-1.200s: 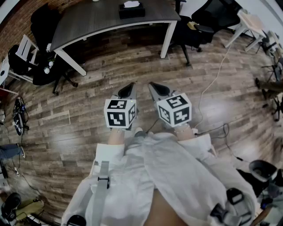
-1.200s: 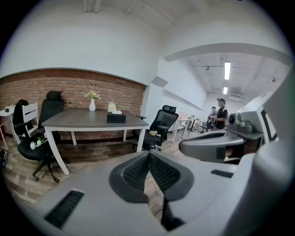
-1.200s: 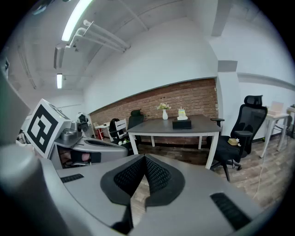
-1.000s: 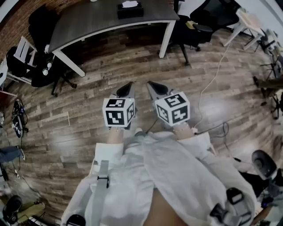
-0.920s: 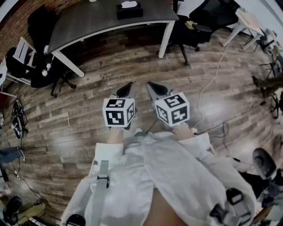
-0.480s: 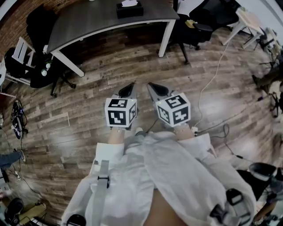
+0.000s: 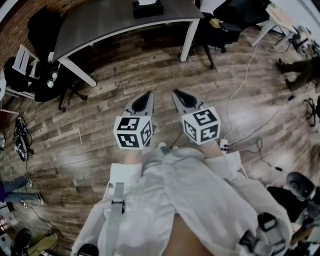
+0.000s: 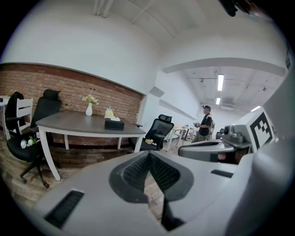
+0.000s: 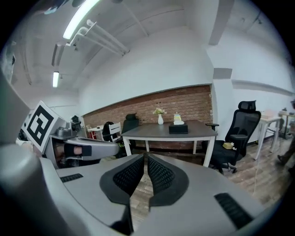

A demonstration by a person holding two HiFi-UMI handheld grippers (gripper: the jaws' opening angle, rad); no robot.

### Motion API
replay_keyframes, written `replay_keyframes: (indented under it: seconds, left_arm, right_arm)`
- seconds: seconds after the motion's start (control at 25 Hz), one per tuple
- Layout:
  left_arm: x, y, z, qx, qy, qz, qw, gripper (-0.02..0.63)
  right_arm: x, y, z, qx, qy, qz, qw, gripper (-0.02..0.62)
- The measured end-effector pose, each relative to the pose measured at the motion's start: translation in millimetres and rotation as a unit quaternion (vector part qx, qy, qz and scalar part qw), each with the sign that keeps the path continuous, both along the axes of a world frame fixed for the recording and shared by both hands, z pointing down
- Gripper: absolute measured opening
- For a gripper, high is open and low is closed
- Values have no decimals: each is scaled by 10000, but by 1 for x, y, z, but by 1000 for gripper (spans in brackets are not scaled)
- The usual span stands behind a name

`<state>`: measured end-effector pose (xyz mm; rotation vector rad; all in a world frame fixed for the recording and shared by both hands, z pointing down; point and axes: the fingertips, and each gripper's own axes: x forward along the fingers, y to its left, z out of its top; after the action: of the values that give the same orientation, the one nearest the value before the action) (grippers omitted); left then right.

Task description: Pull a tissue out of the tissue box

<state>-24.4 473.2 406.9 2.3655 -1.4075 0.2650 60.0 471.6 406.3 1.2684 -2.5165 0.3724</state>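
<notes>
You are in the approach; nothing of the pull itself is begun. The tissue box stands on the table near its far edge, toward the right-hand end, with a white tissue standing out of its top; it is well apart from both tools. Your left gripper has its jaws together on nothing; your right gripper likewise shows its pads meeting at the tips with nothing between; both point over the wooden floor toward the table.

Next, as I judge it, you must come up to the table's near edge, part one pair of jaws and bring them over the box to nip the tissue; the other tool may have to steady the box.

Against the earlier frames, table and box sit higher in the head view, the box almost at the top edge; the grippers remain side by side, much as they were.
</notes>
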Motion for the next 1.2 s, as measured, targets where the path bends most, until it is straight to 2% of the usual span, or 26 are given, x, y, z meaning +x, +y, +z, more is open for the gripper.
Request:
replay_keyframes:
  seconds: [0.08, 0.2, 0.32, 0.4, 0.48, 0.6, 0.76, 1.0, 1.2]
  left_arm:
    - [-7, 1, 4, 2, -33, -37, 10000, 5]
    - [-13, 0, 8, -76, -31, 22, 10000, 5]
    - [-15, -2, 14, -182, -59, 95, 9998, 6]
    - [-15, -1, 19, -242, -72, 91, 9996, 9]
    - [-15, -3, 21, -274, -55, 88, 9996, 86]
    - [-17, -14, 20, -295, 27, 21, 9996, 89]
    - [-26, -45, 15, -247, 96, -238, 9994, 130]
    - [-36, -108, 10, -180, 43, -453, 9988, 132]
    - [-37, -175, 3, -134, 60, -567, 9983, 132]
  right_arm:
    - [-1, 1, 5, -14, 146, 111, 9998, 5]
    - [-5, 0, 5, -68, 109, 196, 9997, 6]
    - [-11, -2, 4, -175, -2, 188, 9997, 84]
    - [-12, -2, 4, -197, -57, 186, 9996, 92]
    - [-11, -5, 4, -198, -74, 200, 9996, 97]
    - [-12, -19, 5, -204, -72, 171, 9996, 98]
    - [-15, -50, 7, -186, -34, 53, 9998, 98]
    - [-21, -117, 11, -415, -260, -114, 9987, 97]
    - [-20, -187, 1, -298, -210, -217, 9991, 97]
